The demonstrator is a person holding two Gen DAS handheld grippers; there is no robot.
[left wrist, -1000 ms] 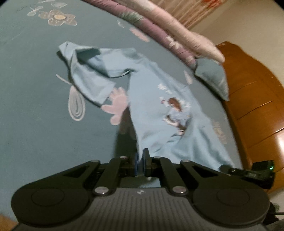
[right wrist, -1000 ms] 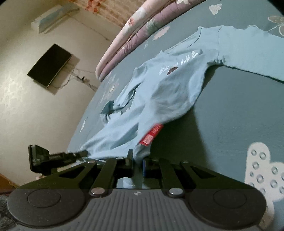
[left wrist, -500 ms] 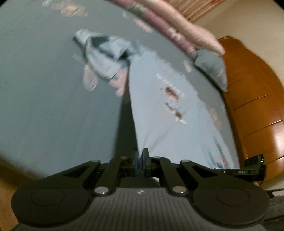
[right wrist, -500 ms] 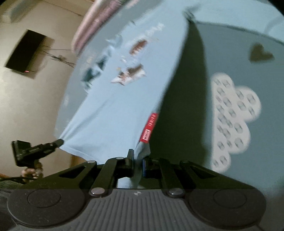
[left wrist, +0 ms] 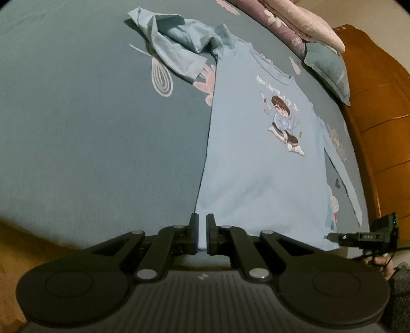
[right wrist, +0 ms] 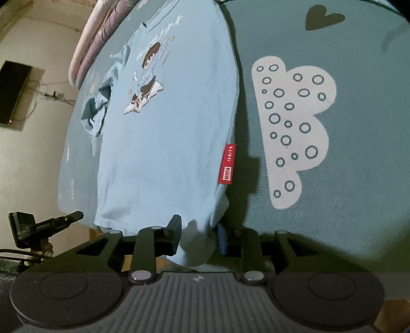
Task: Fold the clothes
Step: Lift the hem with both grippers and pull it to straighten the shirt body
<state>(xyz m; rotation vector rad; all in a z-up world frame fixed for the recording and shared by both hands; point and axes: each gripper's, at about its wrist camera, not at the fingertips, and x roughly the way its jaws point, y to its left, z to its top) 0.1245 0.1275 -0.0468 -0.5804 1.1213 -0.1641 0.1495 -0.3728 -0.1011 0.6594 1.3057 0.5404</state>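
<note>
A light blue long-sleeved shirt [left wrist: 256, 158] with a cartoon print lies stretched flat on the teal bed sheet [left wrist: 89, 141]. One sleeve is crumpled at the far end [left wrist: 176, 48]; the other lies straight along its right side [left wrist: 343, 179]. My left gripper [left wrist: 201, 237] is nearly shut on the hem's left corner, with a narrow gap between the pads. My right gripper [right wrist: 198, 238] has its jaws apart, and the hem's right corner [right wrist: 197, 248] lies loose between them. The shirt [right wrist: 164, 133] carries a red side tag [right wrist: 227, 164].
A rolled pink and purple quilt [left wrist: 302, 23] and a teal pillow [left wrist: 330, 69] lie at the far end. A wooden headboard [left wrist: 384, 115] runs along the right. A wall television [right wrist: 12, 92] shows in the right wrist view. The bed's near edge is just below both grippers.
Both grippers pulled the hem back toward the bed's near edge, and the shirt went from bunched to flat. The right jaws have opened; the left have loosened a little.
</note>
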